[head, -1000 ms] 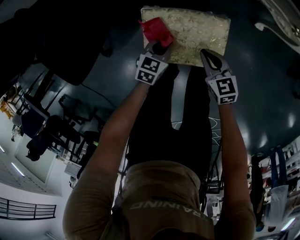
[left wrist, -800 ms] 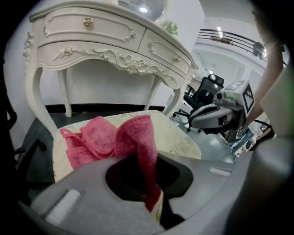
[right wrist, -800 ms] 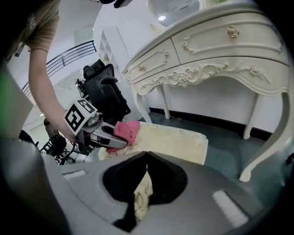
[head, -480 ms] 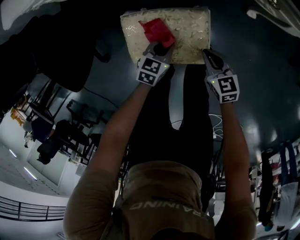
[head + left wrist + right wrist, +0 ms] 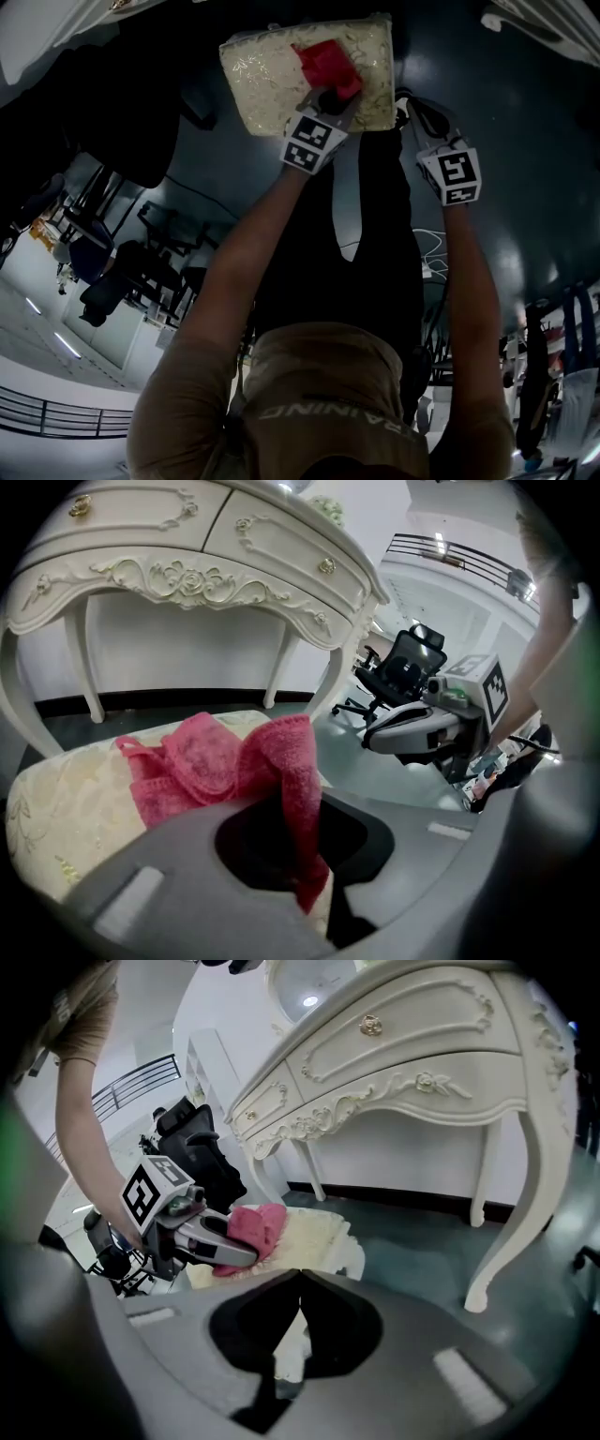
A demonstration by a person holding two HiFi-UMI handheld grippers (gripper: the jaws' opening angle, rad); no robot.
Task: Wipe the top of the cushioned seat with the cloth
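The left gripper (image 5: 328, 97) pinches the red cloth (image 5: 324, 64) on the cushioned seat (image 5: 262, 80); the right gripper (image 5: 413, 106) hangs just beside the seat, jaws together, holding nothing.

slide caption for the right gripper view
Left gripper holds the pink cloth on the cushioned seat by a white dressing table; right gripper shut, empty.
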